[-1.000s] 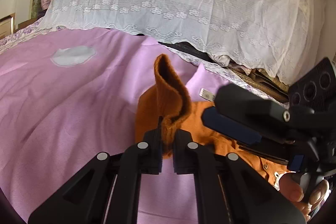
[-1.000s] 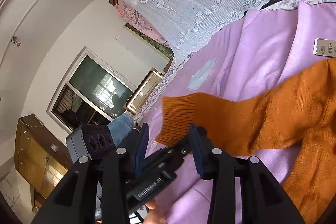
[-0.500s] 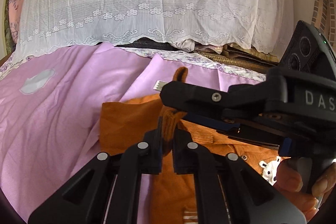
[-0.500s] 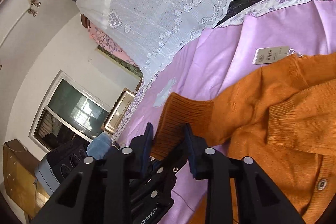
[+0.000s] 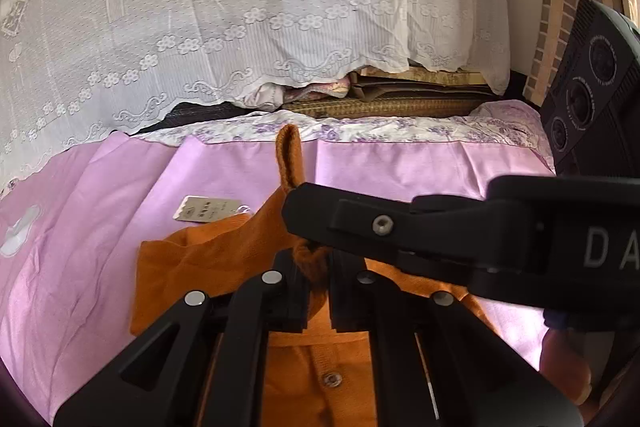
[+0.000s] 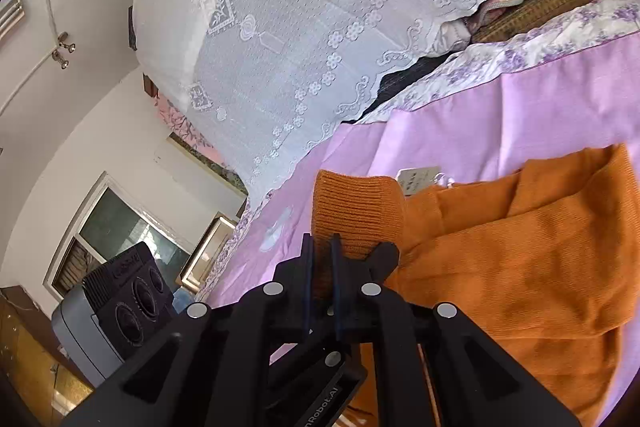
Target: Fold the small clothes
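the left gripper [image 5: 316,267] is clamped on a fold of one orange knit cardigan [image 5: 208,263], and the right gripper [image 6: 320,259], its body lettered "da", pinches the ribbed sleeve cuff [image 6: 356,211] just above it. "robot ai" is readable on the left gripper's body. the cardigan lies on a lilac sheet [image 5: 80,227], one button [image 5: 330,379] showing and one paper tag [image 5: 206,209] at its collar, print unreadable. open sheet spreads left. beyond, a white lace cover [image 5: 240,7] drapes one heap.
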